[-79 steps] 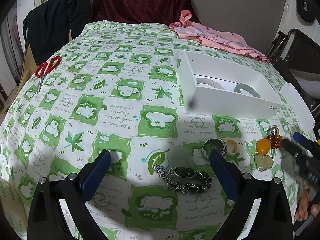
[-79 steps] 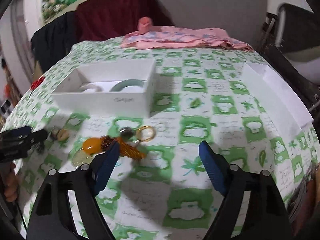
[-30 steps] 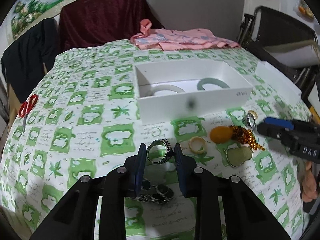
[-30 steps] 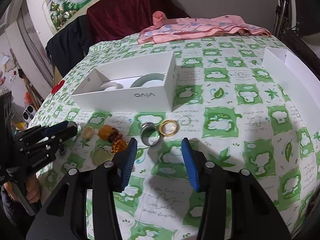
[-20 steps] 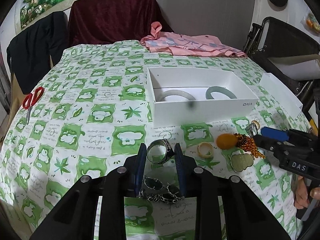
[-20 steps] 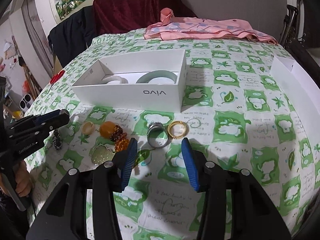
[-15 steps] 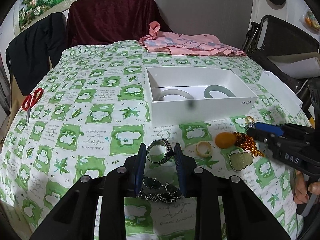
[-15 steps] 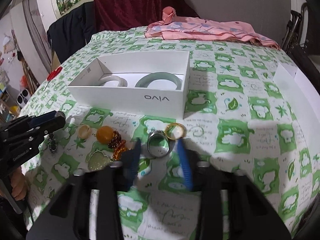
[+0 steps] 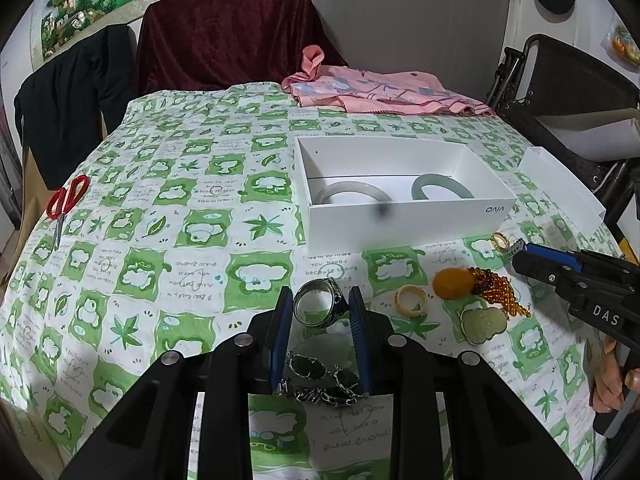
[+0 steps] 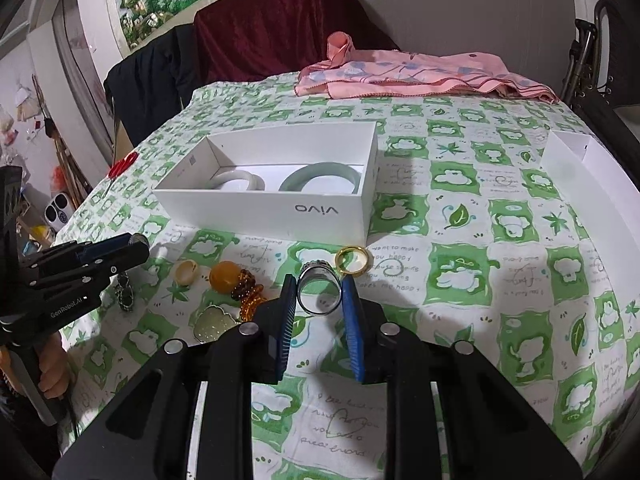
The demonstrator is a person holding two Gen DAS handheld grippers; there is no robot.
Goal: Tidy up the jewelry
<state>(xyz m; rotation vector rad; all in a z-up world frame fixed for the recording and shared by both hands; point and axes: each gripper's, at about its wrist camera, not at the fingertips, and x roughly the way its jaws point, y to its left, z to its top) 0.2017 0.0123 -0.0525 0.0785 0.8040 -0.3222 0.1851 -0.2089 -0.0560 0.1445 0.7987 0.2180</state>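
On the desk [image 9: 160,240], under the green-check cloth, the white box [image 10: 280,216] sits mid-surface with two jade bangles [image 10: 320,178] already inside. Loose pieces lie in front of its near wall: chain bracelet [image 9: 320,380], amber bead pendant [image 9: 454,283], pale jade pendant [image 9: 482,324], cream ring [image 9: 411,299], gold ring [image 10: 352,260].

Left gripper [image 9: 320,308] fingers are narrowed on a dark silver ring [image 9: 318,306], held clear of the cloth above the bracelet. Right gripper [image 10: 319,292] fingers are narrowed on a second silver ring [image 10: 320,290], just beside the gold ring; can't tell if it's lifted or touching the cloth.

Step, as I read it: carry both rings into the box. To do it well:
- keep the squeeze steady, since bands pinched across the diameter can pop out sideways
- clear the near wall before moving forward
- go one hand at a time, so the grippers don't cross over the box
- release low, in the bare floor away from the bangles, so the rings don't bounce or roll
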